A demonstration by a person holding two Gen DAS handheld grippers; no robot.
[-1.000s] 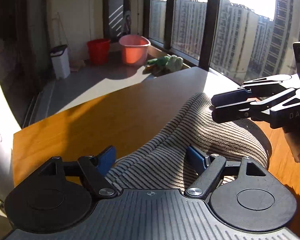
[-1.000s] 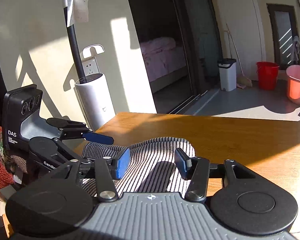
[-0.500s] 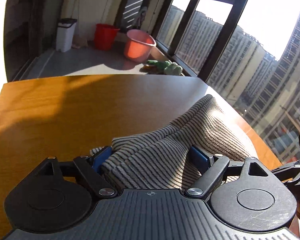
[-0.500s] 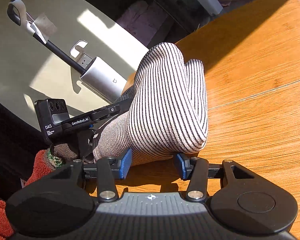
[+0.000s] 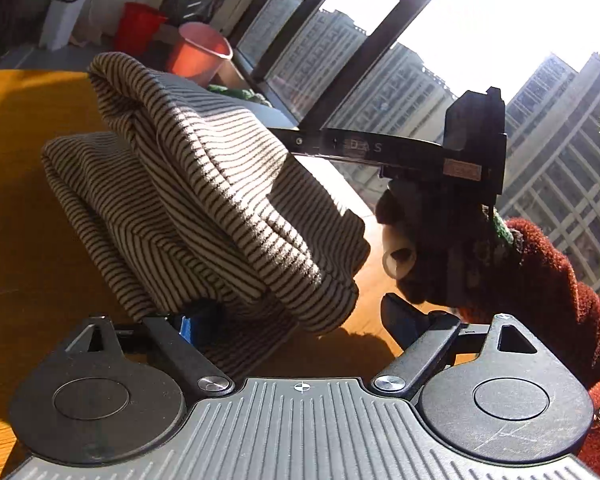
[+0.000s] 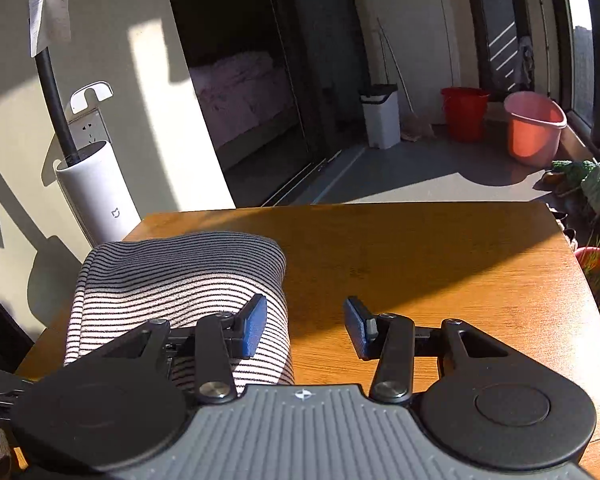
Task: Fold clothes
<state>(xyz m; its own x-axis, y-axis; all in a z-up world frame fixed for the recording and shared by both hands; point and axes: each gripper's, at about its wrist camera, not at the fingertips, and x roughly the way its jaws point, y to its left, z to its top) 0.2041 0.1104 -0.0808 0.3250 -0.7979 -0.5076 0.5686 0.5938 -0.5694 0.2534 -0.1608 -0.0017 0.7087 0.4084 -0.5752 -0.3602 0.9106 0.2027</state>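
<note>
Lying bunched in soft folds on the wooden bench, the striped garment fills the centre-left of the left wrist view and the lower left of the right wrist view. It looks light, limp and stretchy, a knit that will sag and slide out of shape unless taken by a firm edge, not by the loose middle; a hem or a folded corner seems the best place to pinch, with both layers caught together.

The left tongs stand wide and are opening a little further; cloth drapes over the left pad and lies between the jaws, but the right pad stands clear of it, so nothing is clamped. The right tongs stand about half open over bare bench at the bottom centre of their own view, with the garment's edge against the outer side of the left pad and nothing between the jaws. In the left wrist view a red sleeve shows at the right.
</note>
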